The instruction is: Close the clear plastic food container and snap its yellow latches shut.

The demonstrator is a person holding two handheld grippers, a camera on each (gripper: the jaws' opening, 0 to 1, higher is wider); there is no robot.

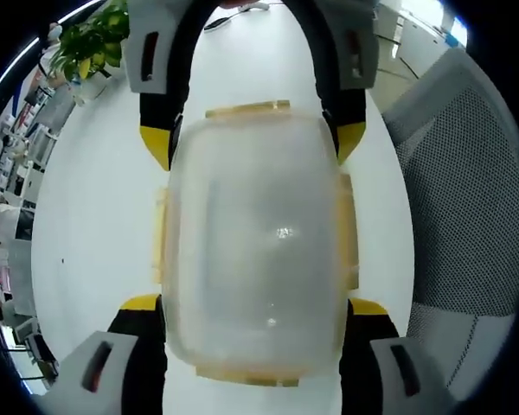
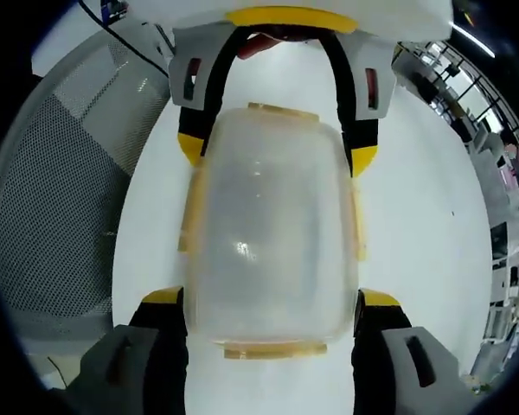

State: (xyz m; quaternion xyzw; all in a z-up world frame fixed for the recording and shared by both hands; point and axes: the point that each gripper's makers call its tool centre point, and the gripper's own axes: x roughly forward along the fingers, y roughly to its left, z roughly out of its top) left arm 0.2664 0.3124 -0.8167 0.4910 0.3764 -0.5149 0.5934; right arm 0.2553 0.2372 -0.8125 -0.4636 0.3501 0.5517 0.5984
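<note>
left gripper view: clear plastic container (image 1: 259, 233) lies on a white table (image 1: 86, 216), lid on, seen from above and close. yellow latches (image 1: 247, 110) show at the far end, at the near end and along both long sides, all lying flat against the lid. left gripper (image 1: 255, 311) stands with its jaws spread, one yellow-tipped jaw on each side of the container's near end, touching or just beside the walls; whether they press cannot be told. right gripper (image 1: 253, 143) comes in from the top, its jaws likewise straddling the far end. a grey mesh chair (image 1: 467, 199) stands beside the table on the right, a leafy plant (image 1: 91, 39) at upper left.

right gripper view: same container (image 2: 272, 229) from the opposite end, on the table (image 2: 415, 216). right gripper (image 2: 272, 303) has its jaws apart around the near end, left gripper (image 2: 277, 151) around the far end. a latch (image 2: 274, 349) sits flat at the near edge. mesh chair (image 2: 69, 190) on the left.
</note>
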